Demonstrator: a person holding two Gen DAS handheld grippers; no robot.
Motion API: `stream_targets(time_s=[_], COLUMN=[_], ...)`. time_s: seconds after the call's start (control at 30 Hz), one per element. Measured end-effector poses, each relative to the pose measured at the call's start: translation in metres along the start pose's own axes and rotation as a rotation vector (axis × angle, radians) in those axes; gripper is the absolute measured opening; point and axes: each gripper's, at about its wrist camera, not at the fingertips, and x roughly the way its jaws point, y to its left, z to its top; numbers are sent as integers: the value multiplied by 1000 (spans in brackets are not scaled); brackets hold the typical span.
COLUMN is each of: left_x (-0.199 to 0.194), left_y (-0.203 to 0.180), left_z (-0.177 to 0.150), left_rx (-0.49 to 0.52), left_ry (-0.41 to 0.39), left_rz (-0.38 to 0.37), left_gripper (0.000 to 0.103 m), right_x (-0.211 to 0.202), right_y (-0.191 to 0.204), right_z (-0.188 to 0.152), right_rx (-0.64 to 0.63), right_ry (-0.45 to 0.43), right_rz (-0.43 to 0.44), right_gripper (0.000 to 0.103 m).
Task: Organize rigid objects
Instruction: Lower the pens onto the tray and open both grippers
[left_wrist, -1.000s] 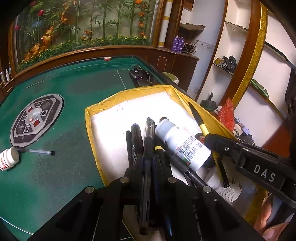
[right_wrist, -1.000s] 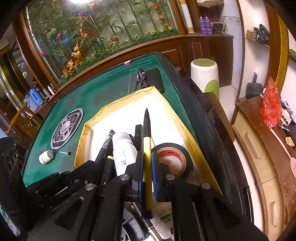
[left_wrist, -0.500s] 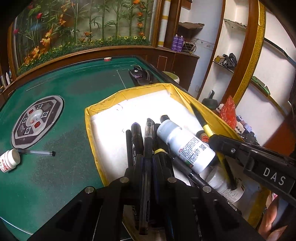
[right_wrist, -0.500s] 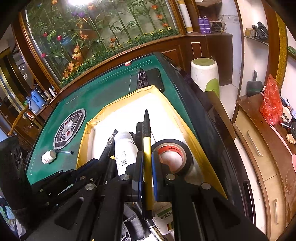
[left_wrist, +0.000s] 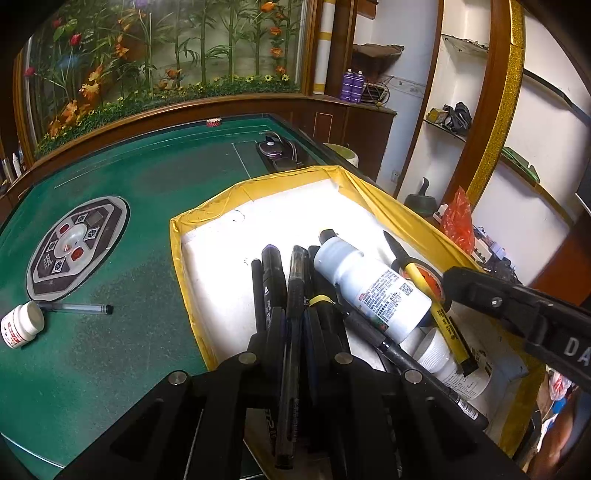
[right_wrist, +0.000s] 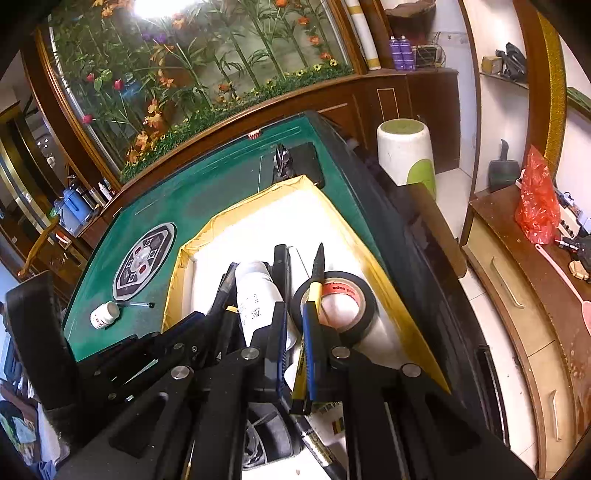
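Our left gripper (left_wrist: 293, 325) has its fingers clenched on a black pen (left_wrist: 291, 354), which runs lengthwise between them and pokes out over the tray. Our right gripper (right_wrist: 295, 332) is likewise clenched, its fingers pinching a yellow-and-black pen (right_wrist: 314, 291) whose dark tip points away over the tape roll (right_wrist: 334, 299).

Just ahead of the left fingers we see a crowded heap: two more dark markers (left_wrist: 271, 280) lie side by side, touching the held pen's left flank, and a white bottle (left_wrist: 373, 291) lies tilted on its side across further pens to the right. A second, smaller white bottle (left_wrist: 454, 365) lies below it, near the tray's near right corner. The black tape roll sits flat just right of the yellow pen, touching it as far as we can tell.

All this rests in the yellow-edged tray (left_wrist: 177, 258), whose white floor is bare in its far half, so there is open room toward the far rim. The tray's right wall runs close along the right edge of the green tabletop (left_wrist: 122, 332), leaving no margin there.

To the left the tabletop is wide and open. Well apart from the tray, near the left edge, a small white jar (left_wrist: 22, 325) stands upright with a clear pen (left_wrist: 79, 307) lying touching it. A round control panel (left_wrist: 77, 245) is set into the tabletop's middle, and a dark case (left_wrist: 279, 155) lies just beyond the tray's far rim.
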Motion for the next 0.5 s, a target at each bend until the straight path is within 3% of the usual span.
stream_targets(time_s=[0.07,0.2,0.3,0.43,0.5], left_x=[-1,-9,-16,-27,-34], left_y=[2,3,0,-2,2], left_z=[1,1,-1,-2,-2], left_rx=[-5,-13,0,17,3], left_ry=[-8,-50,-86,-131,-157], left_rz=[-2,-2,4,-1,-6], left_gripper=[16,44,54,58,74], right_x=[-7,-19,-28,-37,-42], right_y=[1,3,5,6,6], right_z=[-1,-3,-7,-11,-12], right_rx=[0,2,1,3,6], right_ry=[-12,-29,-43,-48,-54], right_rz=[0,12,24,37,46], right_gripper=[9,16,22,23,26])
